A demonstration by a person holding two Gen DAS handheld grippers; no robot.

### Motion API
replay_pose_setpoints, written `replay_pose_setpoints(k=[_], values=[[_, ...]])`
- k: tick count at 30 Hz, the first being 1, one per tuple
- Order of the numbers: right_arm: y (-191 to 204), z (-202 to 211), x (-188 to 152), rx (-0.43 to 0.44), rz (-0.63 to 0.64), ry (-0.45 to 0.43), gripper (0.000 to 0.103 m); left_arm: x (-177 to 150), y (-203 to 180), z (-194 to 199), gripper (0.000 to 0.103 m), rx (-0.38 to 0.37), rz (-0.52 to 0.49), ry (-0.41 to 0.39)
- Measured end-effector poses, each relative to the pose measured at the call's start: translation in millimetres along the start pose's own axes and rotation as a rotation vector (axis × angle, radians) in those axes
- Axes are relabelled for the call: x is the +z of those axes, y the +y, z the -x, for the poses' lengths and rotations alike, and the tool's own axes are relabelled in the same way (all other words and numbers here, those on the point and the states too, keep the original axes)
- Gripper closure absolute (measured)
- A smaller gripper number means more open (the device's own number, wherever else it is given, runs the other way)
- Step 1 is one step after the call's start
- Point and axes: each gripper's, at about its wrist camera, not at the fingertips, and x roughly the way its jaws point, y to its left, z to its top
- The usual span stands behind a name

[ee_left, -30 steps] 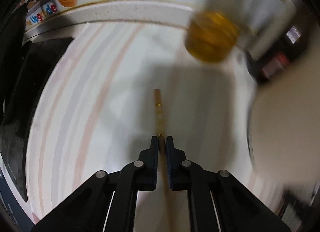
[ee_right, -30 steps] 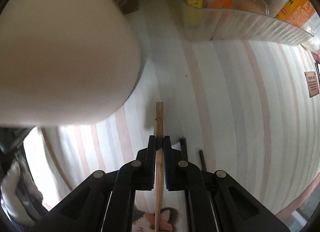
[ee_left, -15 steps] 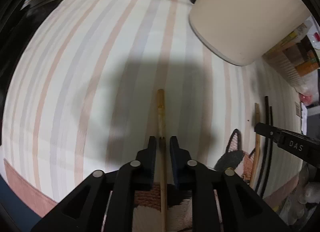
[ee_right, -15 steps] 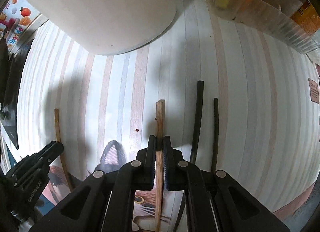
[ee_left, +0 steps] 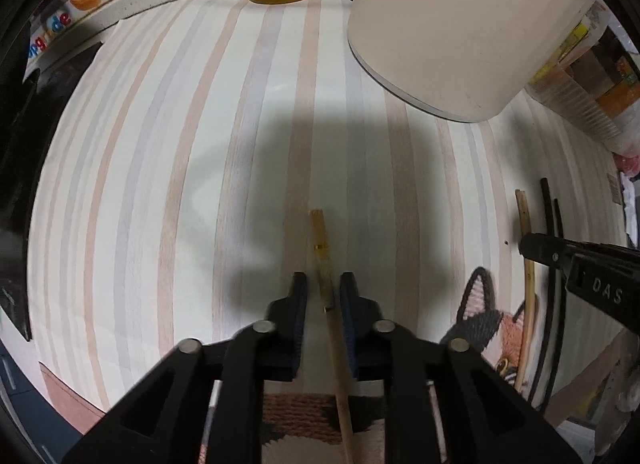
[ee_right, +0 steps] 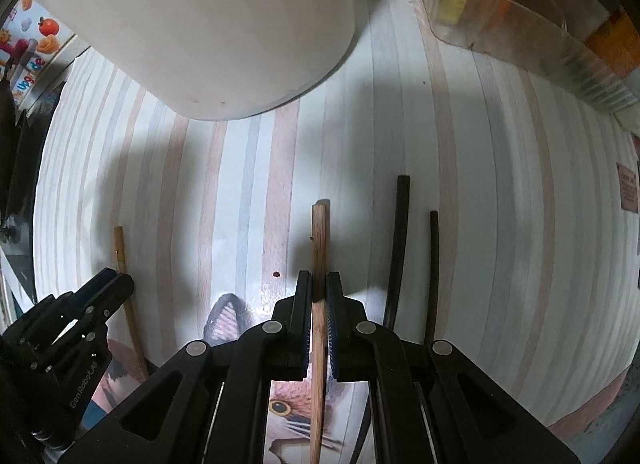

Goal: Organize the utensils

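Our left gripper [ee_left: 323, 284] is closing, its jaws flanking without touching a pale bamboo chopstick [ee_left: 326, 284] lying on the striped mat [ee_left: 160, 183]. Our right gripper [ee_right: 319, 284] clamps a reddish wooden chopstick [ee_right: 320, 232]; two black chopsticks [ee_right: 400, 240] lie just beside.

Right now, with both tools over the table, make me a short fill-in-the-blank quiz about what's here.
1. The right tool is ____ on a brown chopstick.
2. Beside that chopstick lie ____ black chopsticks.
3. The tablecloth is patterned with ____.
4. The mat under the chopsticks' near ends pictures a ____.
Missing words: shut; two; stripes; cat.
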Motion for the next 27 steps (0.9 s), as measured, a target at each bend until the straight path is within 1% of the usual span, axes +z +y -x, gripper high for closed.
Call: replay_pose_setpoints(k=[3, 5, 11, 15, 16, 18, 19, 23, 26, 27], values=[[-0.3, 3.8, -1.7, 0.019, -0.013, -0.009, 0.096, 0.4, -5.9, -0.9, 0.099, -0.024, 0.037, 0.0], [-0.7, 15.1, -2.2, 0.028, -0.012, -0.037, 0.096, 0.8, -7.0, 4.9, 0.099, -0.027, 0.053, -0.022], [-13.6, 43.9, -6.8, 0.085, -0.033, -0.085, 0.096, -3.9, -9.5, 43.2, 0.099, -0.093, 0.106, -0.096], [-21.8, 60.2, -9.2, 0.106, -0.048, -0.128, 0.096, -11.8, 1.4, 64.3, 0.099, -0.106, 0.115, -0.14], [-23.9, 62.6, -12.8, 0.112, -0.052, -0.137, 0.096, -18.4, 21.1, 76.8, 0.099, -0.108, 0.119, -0.149], [-27.5, 68.3, -17.3, 0.125, -0.058, -0.157, 0.096, -18.7, 28.7, 84.9, 0.099, -0.113, 0.122, -0.169], [-32.4, 71.5, -20.7, 0.13, -0.056, -0.165, 0.096, -25.3, 36.6, 94.9, 0.099, -0.111, 0.125, -0.183], [-33.3, 90.1, -26.5, 0.14, -0.048, -0.216, 0.096, -26.2, 35.8, 114.5, 0.099, -0.117, 0.116, -0.235], [-33.0, 108.9, -24.5, 0.147, -0.042, -0.262, 0.096, -27.2, 32.9, 133.1, 0.099, -0.126, 0.1, -0.272], [-33.1, 115.7, -25.1, 0.15, -0.039, -0.277, 0.096, -27.3, 30.9, 140.1, 0.099, -0.118, 0.091, -0.291]])
